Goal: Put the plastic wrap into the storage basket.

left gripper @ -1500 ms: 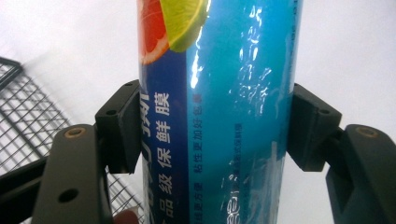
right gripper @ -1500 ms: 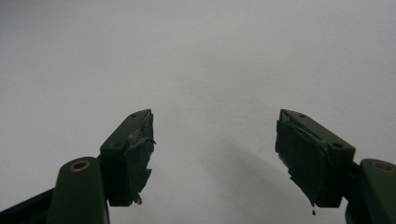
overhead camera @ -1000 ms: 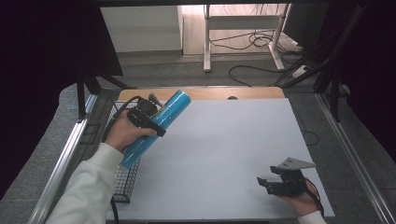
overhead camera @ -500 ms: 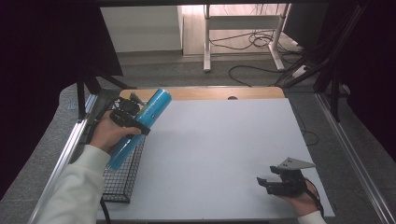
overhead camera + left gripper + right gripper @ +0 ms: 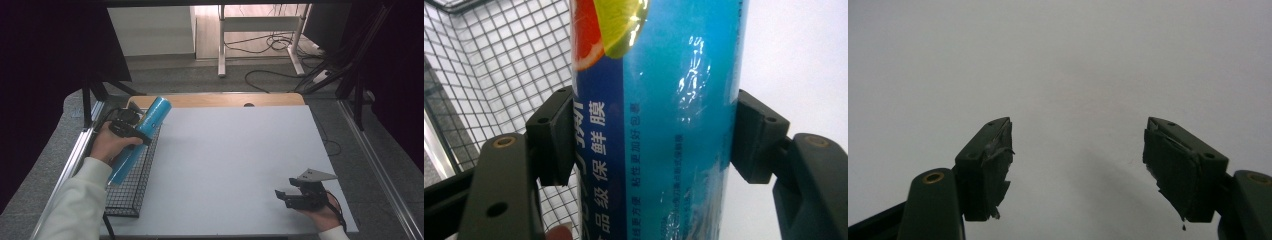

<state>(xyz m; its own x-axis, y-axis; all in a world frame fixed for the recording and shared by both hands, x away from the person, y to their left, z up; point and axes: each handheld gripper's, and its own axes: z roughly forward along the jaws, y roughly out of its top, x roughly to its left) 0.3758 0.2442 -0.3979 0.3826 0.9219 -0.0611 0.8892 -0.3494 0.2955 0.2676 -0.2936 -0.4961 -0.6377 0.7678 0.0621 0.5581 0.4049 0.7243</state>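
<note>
Right tongs [image 5: 286, 194] idle, near edge of white surface [image 5: 235, 150], jaws apart, nothing between. Left tongs [image 5: 131, 131] clamp blue roll [image 5: 142, 137], tilted over wire basket [image 5: 132, 185]: pickup done, lowering in and release left. Left gripper view adds fruit print, label text; high view shows basket's place.

Overhead forward-down view; two close tool-mounted views over white table [image 5: 230, 150].

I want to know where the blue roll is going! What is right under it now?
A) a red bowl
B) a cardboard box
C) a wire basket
C: the blue roll, clamped in the left gripper, hangs over the black wire basket at the table's left edge.
</note>
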